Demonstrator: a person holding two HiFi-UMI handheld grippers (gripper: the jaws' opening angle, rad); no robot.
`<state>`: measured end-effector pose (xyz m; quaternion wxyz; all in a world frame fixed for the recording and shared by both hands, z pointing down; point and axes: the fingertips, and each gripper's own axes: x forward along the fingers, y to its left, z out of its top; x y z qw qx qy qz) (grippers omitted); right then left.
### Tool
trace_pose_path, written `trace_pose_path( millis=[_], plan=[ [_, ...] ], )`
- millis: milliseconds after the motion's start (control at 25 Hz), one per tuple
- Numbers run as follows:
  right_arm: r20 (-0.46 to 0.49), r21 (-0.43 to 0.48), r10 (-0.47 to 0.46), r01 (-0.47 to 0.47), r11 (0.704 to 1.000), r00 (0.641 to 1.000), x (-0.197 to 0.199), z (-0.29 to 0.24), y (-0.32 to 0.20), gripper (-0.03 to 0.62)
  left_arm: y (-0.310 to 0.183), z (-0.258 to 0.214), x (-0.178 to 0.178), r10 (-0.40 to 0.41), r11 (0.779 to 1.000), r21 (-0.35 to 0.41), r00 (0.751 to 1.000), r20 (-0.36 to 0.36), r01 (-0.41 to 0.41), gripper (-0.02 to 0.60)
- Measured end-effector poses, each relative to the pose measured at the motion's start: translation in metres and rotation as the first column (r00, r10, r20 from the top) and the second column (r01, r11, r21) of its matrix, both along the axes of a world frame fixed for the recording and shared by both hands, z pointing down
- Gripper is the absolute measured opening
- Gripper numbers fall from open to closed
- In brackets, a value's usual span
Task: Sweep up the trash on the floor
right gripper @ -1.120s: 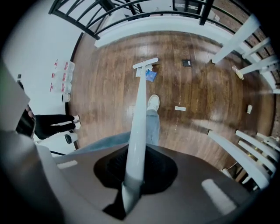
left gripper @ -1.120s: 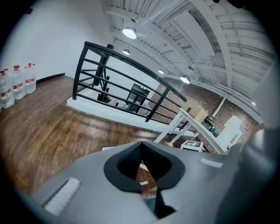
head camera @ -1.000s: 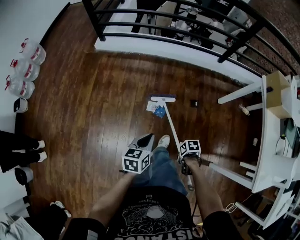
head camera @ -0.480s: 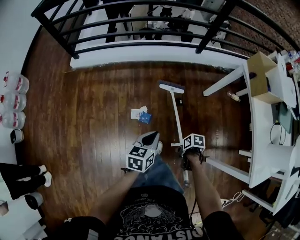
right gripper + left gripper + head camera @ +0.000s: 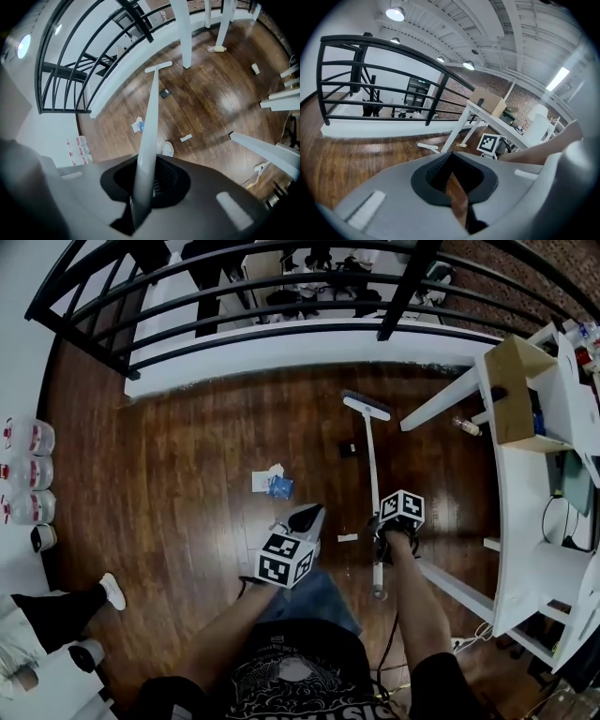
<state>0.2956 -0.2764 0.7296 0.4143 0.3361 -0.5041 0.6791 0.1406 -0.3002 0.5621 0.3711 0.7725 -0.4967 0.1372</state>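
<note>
A broom with a long white handle (image 5: 374,474) stands on the wood floor, its head (image 5: 366,406) close to a white table leg. My right gripper (image 5: 389,529) is shut on the handle low down; in the right gripper view the handle (image 5: 147,126) runs up from my right gripper (image 5: 140,199) to the broom head (image 5: 158,67). My left gripper (image 5: 292,542) holds a grey dustpan (image 5: 305,518) that points forward, just above the floor. Crumpled white paper with a blue wrapper (image 5: 272,484) lies left of the broom. A small black item (image 5: 348,448) and a white scrap (image 5: 347,538) lie nearby.
A white table (image 5: 525,474) with a cardboard box (image 5: 514,390) fills the right side; a bottle (image 5: 466,427) lies by its leg. A black railing (image 5: 281,296) runs along the back. Jugs (image 5: 26,470) line the left wall. Another person's shoe (image 5: 111,591) shows at left.
The broom head has moved away from the paper and blue wrapper, to the right and forward toward the table leg. The person at the left has shifted their feet.
</note>
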Motion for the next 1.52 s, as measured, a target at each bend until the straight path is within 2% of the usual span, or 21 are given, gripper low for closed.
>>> trace_pose_path(
  millis=[240, 440, 600, 920, 1280, 1520],
  plan=[
    [0.011, -0.076, 0.076, -0.074, 0.994, 0.997, 0.007, 0.02, -0.015, 0.032, -0.013, 0.011, -0.002, 0.012, 0.999, -0.032, 1.0, 0.023, -0.011, 0.005],
    [0.063, -0.147, 0.181, -0.17, 0.974, 0.982, -0.007, 0.026, 0.016, 0.031, -0.001, 0.02, -0.012, -0.003, 0.998, -0.065, 1.0, 0.029, 0.004, 0.005],
    [0.087, -0.155, 0.218, -0.203, 0.967, 0.972, -0.024, 0.024, 0.042, 0.031, 0.017, 0.02, -0.017, -0.004, 0.997, -0.071, 1.0, 0.021, 0.006, 0.005],
    [0.124, -0.19, 0.293, -0.267, 0.945, 0.948, -0.079, 0.015, 0.091, 0.031, 0.069, 0.023, -0.05, -0.014, 0.996, -0.083, 1.0, 0.005, 0.014, 0.005],
    [0.146, -0.213, 0.34, -0.307, 0.928, 0.929, -0.151, 0.01, 0.171, 0.031, 0.145, 0.027, -0.115, -0.024, 0.996, -0.081, 1.0, -0.011, 0.023, 0.005],
    [0.18, -0.223, 0.405, -0.364, 0.904, 0.896, -0.199, 0.004, 0.21, 0.031, 0.188, 0.029, -0.154, -0.034, 0.997, -0.074, 0.999, -0.02, 0.033, 0.005]
  ],
)
